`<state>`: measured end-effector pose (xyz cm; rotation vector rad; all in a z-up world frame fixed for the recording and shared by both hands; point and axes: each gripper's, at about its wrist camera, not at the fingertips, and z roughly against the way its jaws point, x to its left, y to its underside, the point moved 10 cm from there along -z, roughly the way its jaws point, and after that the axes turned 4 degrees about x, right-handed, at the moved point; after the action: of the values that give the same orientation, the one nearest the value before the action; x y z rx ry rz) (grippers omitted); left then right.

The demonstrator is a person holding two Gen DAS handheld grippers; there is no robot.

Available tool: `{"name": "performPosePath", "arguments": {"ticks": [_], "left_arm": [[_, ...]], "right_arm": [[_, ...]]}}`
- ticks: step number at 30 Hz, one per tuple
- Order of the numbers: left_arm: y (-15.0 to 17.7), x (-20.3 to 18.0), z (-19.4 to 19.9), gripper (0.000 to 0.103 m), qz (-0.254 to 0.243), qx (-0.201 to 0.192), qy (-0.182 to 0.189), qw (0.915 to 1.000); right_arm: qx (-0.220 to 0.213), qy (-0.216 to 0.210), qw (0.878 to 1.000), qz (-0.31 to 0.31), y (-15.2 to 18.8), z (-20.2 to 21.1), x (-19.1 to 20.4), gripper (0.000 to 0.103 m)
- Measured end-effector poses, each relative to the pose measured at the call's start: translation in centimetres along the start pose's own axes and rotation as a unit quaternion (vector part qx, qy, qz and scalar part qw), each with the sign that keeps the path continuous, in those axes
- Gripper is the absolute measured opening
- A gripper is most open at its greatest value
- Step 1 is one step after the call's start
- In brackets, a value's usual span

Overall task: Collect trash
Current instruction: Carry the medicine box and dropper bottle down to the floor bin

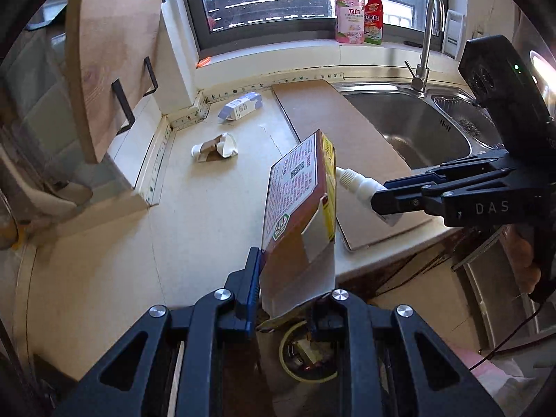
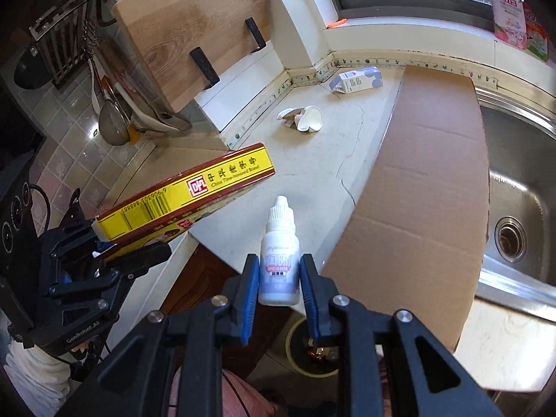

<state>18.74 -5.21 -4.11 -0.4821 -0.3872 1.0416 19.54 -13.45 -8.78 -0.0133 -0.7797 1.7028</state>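
The flattened carton was pinched in the left tool and the dropper bottle in the right tool, both held off the desk, presumably for binning.

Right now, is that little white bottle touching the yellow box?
Apart. The right wrist view shows bare counter between the dropper bottle and the yellow box, each held in separate jaws.

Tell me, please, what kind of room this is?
Most likely a home kitchen: a stainless steel sink with a curved metal tap, a pale stone worktop, and a light wooden cutting board held in a black rack.
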Motion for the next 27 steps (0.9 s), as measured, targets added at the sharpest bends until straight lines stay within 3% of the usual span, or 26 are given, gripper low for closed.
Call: {"name": "performPosePath", "arguments": {"ticks": [11,16,20,23,27], "left_arm": [[13.0,-1.5,-0.5,0.020,0.093,0.036,0.010,0.9950],[18.2,-2.3,-3.5,0.020,0.127,0.075,0.029,0.9887],[22.2,-2.8,-7.1,0.020,0.160,0.120,0.041,0.9790],[23.9,-3.3,-9.4,0.020,0.176,0.144,0.052,0.9724],[25.6,-4.0,-12.4,0.020,0.167,0.174,0.038,0.9697]], "right_arm": [[0.025,0.030,0.999,0.024,10.1,-2.6,3.2,0.024],[0.065,0.021,0.998,0.008,14.5,-6.1,2.8,0.024],[0.104,0.033,0.994,0.003,17.5,-9.6,1.8,0.024],[0.126,0.044,0.991,0.001,19.2,-12.0,0.9,0.024],[0.147,0.049,0.988,-0.017,20.6,-15.0,-0.6,0.024]]}}
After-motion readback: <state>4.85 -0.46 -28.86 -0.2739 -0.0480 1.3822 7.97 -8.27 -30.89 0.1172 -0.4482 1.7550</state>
